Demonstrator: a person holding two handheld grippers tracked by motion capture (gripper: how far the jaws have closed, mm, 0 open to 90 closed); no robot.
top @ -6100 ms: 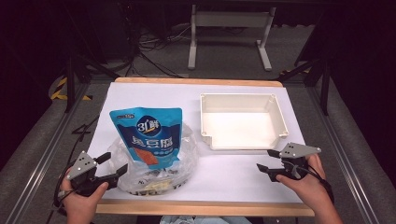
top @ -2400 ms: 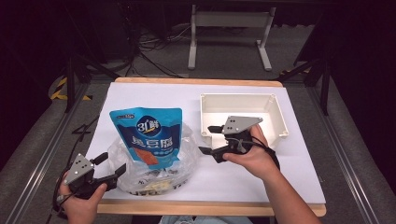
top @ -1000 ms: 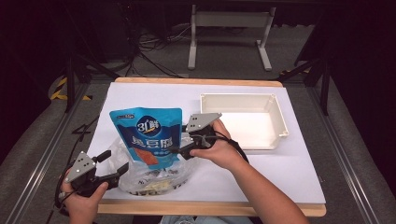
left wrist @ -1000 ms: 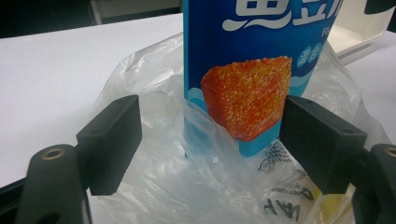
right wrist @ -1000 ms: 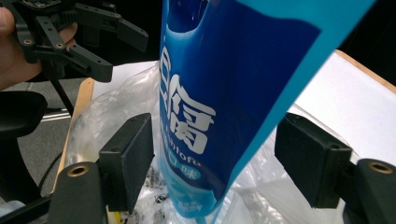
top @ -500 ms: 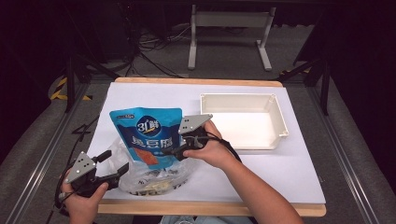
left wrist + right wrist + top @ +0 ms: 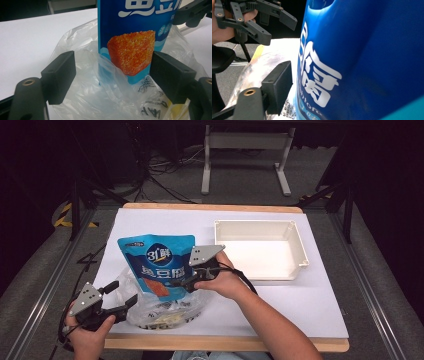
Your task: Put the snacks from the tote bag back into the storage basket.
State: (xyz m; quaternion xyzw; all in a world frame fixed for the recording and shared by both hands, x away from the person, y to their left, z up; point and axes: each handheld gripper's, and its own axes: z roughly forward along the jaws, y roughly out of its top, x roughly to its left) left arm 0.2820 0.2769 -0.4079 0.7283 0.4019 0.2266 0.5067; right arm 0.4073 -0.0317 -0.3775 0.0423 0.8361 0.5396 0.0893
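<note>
Now the right gripper (image 7: 186, 281) sits at the blue pouch's (image 7: 156, 262) right edge, jaws apart; left gripper (image 7: 121, 297), jaws spread, faces the clear plastic bag (image 7: 165, 310).

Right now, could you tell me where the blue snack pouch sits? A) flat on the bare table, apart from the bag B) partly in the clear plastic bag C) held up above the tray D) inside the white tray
B: the blue snack pouch has its lower end tucked in the clear plastic bag, well left of the white tray.
</note>
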